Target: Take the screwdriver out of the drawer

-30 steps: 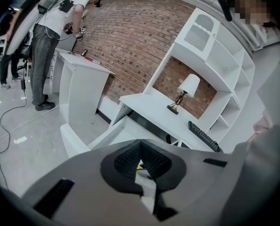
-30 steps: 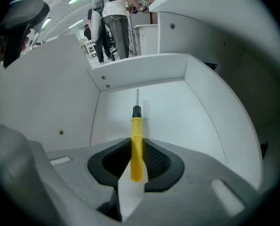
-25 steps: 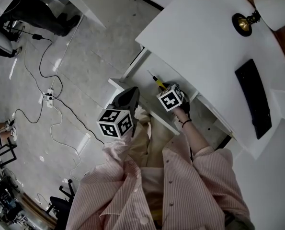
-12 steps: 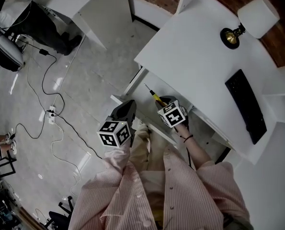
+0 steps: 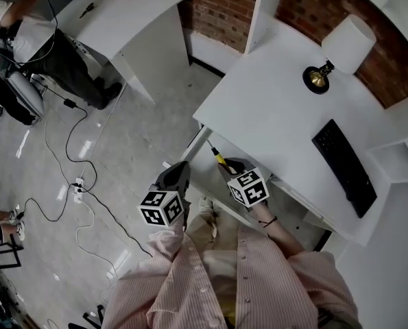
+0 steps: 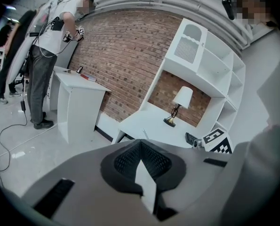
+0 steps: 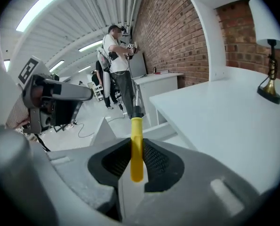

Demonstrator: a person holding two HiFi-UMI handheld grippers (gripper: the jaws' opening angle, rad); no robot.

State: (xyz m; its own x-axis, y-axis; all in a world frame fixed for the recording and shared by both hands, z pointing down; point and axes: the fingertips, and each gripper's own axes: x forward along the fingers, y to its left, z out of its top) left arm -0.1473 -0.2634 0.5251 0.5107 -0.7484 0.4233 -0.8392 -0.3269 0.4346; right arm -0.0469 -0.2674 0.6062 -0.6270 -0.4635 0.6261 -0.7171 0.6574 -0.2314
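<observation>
White table (image 5: 279,108) with an open drawer (image 5: 207,180) under its near edge. Left tool (image 6: 140,159) closed on nothing, just beside the drawer. Right tool (image 7: 136,159) clamped on the yellow handle of the screwdriver (image 7: 136,147), held in the air over the drawer, shaft pointing away.

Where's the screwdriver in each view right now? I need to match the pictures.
Head view: screwdriver at centre, held by the right gripper.
Left gripper view: I can't make it out here.
Right gripper view: screwdriver at centre, yellow handle clamped between the jaws, shaft pointing away.
Shared landmark: the lamp, in all three views.
</observation>
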